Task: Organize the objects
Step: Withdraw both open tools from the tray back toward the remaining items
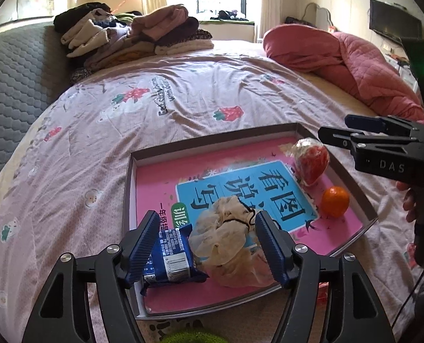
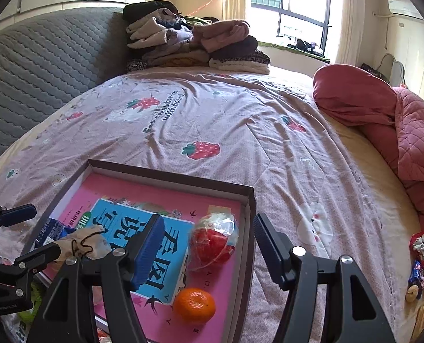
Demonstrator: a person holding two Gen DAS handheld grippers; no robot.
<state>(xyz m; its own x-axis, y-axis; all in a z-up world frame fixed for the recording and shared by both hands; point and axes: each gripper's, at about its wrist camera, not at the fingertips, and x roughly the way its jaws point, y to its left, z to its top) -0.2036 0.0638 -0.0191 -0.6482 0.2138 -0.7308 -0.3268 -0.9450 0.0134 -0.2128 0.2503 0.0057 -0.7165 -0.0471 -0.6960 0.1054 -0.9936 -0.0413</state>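
A shallow brown box [image 1: 128, 188] lies on the bed with a pink book [image 1: 160, 177] inside. On the book sit a blue snack packet [image 1: 170, 260], a beige scrunchie with a black hair tie [image 1: 226, 237], a red item in clear wrap [image 1: 311, 161] and an orange [image 1: 335, 201]. My left gripper [image 1: 209, 245] hangs open above the packet and scrunchie, its pads apart from them. My right gripper [image 2: 209, 250] stands open above the wrapped red item [image 2: 213, 240], with the orange [image 2: 194, 305] below it. Each gripper also shows at the edge of the other's view.
A pile of folded clothes [image 1: 132, 34] sits at the head of the bed by the grey headboard [image 1: 14, 80]. A pink quilt [image 2: 383, 114] is bunched on the right. Small loose items [image 2: 420, 248] lie by the bed's right edge. Something green [image 1: 192, 337] lies under the box's near rim.
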